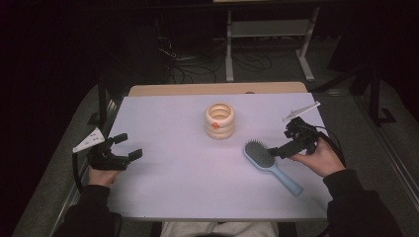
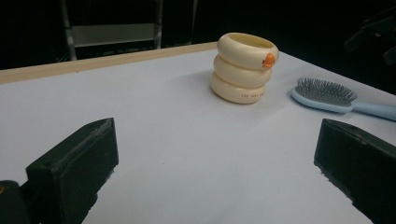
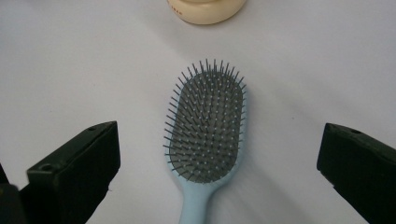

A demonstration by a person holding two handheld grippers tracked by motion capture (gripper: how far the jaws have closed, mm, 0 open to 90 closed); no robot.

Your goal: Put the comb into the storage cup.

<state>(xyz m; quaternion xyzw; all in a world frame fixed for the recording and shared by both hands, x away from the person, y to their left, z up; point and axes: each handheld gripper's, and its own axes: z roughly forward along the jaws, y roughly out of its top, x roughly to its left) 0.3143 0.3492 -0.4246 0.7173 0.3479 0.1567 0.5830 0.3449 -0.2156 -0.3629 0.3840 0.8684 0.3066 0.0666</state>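
A light blue hairbrush lies bristles up on the white table, right of centre, with its handle pointing toward the near right. My right gripper hovers just above and beside the brush head, open. In the right gripper view the brush lies between the wide-apart jaws of that gripper, and neither pad touches it. My left gripper rests open near the table's left edge, with nothing between its jaws. A cream ringed cup with an orange spot stands upright at the centre back.
The cup and the brush lie ahead of the left gripper across bare white tabletop. A wooden strip runs along the table's far edge. Beyond it are a dark floor, cables and a metal stand.
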